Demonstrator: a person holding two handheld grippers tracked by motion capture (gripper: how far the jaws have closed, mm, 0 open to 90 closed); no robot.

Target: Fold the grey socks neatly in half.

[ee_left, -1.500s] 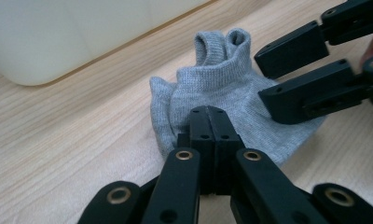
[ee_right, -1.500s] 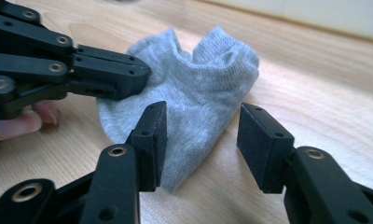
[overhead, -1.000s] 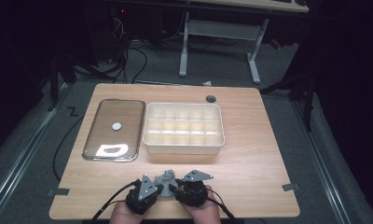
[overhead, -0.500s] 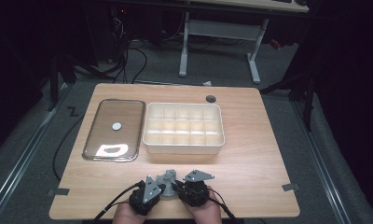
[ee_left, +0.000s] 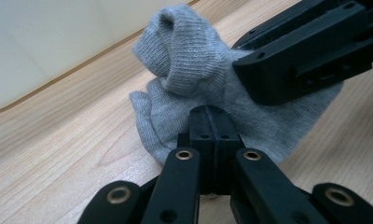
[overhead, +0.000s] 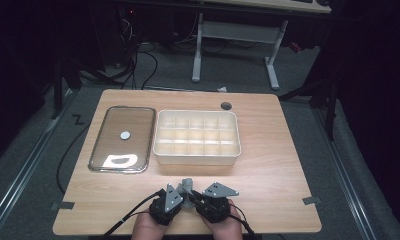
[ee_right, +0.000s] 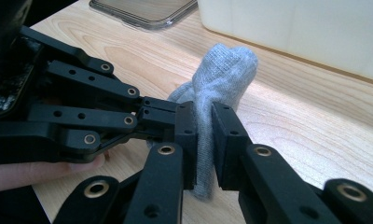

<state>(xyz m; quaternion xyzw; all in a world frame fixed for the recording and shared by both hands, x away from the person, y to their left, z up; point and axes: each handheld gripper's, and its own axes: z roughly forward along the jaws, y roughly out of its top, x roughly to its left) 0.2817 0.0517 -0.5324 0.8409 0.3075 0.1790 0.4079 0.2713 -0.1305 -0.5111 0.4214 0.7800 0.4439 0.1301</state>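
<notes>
Left gripper (ee_left: 208, 140): jaws pressed together, pinching the near lower edge of the grey sock (ee_left: 198, 79); no gap shows between the pads. Right gripper (ee_right: 203, 135): jaws clamped on a fold of the same sock (ee_right: 222, 79), fabric squeezed between the two pads with a thin strip showing in the gap and a bit hanging below.

Sock is bunched up between the two grippers. In the left gripper view it rises just beyond the jaws, with the rolled cuff at the top and the right gripper's black jaws biting into its right side. In the right gripper view the rounded end sticks up past the jaw tips, and the left gripper's linkage comes in from the left, meeting the sock just beside the right jaws. A finger of the person's hand (ee_right: 40, 170) shows under that linkage.

High view: both grippers, left (overhead: 169, 202) and right (overhead: 213, 200), sit close together at the near edge of the wooden table (overhead: 278, 165), sock (overhead: 188, 186) between them, resting on the wood.

Just beyond the sock: white divided tray (overhead: 197, 136), compartments look bare. Ahead-left of the jaws, beside the tray: clear lid (overhead: 123, 139) lying flat. Farther ahead-right, past the tray: dark round hole (overhead: 226, 105) in the tabletop.
</notes>
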